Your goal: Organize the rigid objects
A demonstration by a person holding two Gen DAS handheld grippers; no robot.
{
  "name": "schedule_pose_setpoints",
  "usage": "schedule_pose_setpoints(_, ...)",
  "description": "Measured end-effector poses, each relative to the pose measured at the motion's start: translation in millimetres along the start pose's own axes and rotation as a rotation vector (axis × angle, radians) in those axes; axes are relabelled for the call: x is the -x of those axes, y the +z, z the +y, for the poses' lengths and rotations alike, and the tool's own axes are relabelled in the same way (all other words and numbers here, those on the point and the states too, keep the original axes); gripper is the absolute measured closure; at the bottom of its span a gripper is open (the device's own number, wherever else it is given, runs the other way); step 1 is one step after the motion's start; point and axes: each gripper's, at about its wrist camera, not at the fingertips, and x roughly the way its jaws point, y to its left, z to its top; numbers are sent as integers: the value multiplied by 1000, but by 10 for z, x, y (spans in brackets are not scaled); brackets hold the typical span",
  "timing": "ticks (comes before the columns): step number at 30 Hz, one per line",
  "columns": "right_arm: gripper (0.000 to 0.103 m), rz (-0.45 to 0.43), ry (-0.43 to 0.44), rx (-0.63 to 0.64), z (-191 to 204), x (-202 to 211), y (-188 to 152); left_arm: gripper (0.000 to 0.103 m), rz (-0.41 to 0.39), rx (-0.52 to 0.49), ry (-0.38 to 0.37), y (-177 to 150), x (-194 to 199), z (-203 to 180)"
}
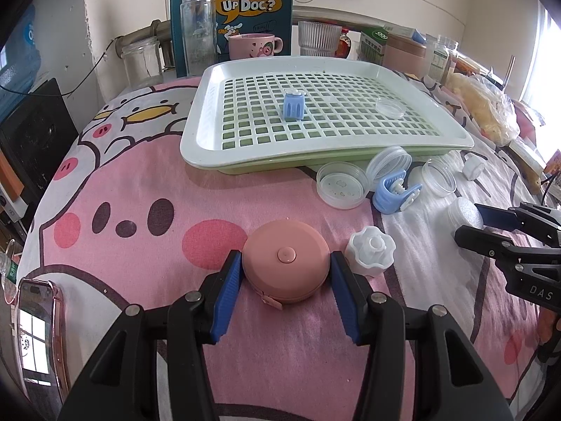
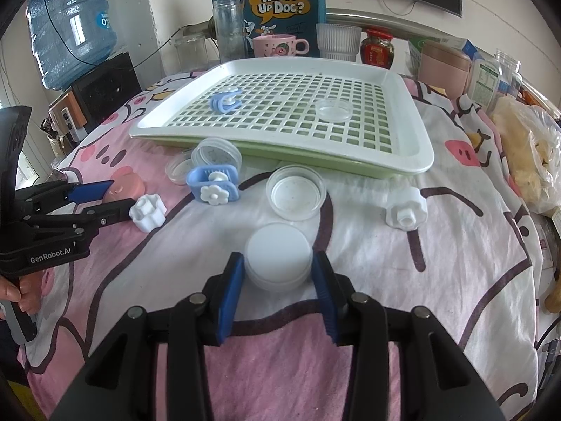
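A pink round tape measure (image 1: 285, 280) lies on the pink cartoon cloth, with my left gripper (image 1: 285, 258) shut on its sides. My right gripper (image 2: 278, 258) is shut on a white round lidded pot (image 2: 278, 245), which also rests on the cloth. Farther back, the white grid tray (image 1: 196, 140) holds a blue clip piece (image 1: 293, 105) and a small clear lid (image 1: 390, 107). Loose on the cloth are a blue piece with a white flower (image 2: 213, 187), two white knobs (image 2: 147, 212) (image 2: 406, 210) and clear pots (image 2: 296, 193).
Behind the tray stand glass jars (image 1: 196, 31), a pink mug (image 1: 254, 45), a ribbed glass (image 2: 338, 42) and a teal box (image 2: 270, 3). A phone (image 1: 36, 329) lies at the near left edge. A plastic bag (image 2: 533, 161) sits on the right. A hand (image 2: 14, 294) holds the left gripper.
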Motion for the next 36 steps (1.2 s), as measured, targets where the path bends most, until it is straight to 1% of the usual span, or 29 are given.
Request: schedule_pose_setpoints(36,62,0,9,-8,-10,12,1,53,0,0,-1,2,-1,3)
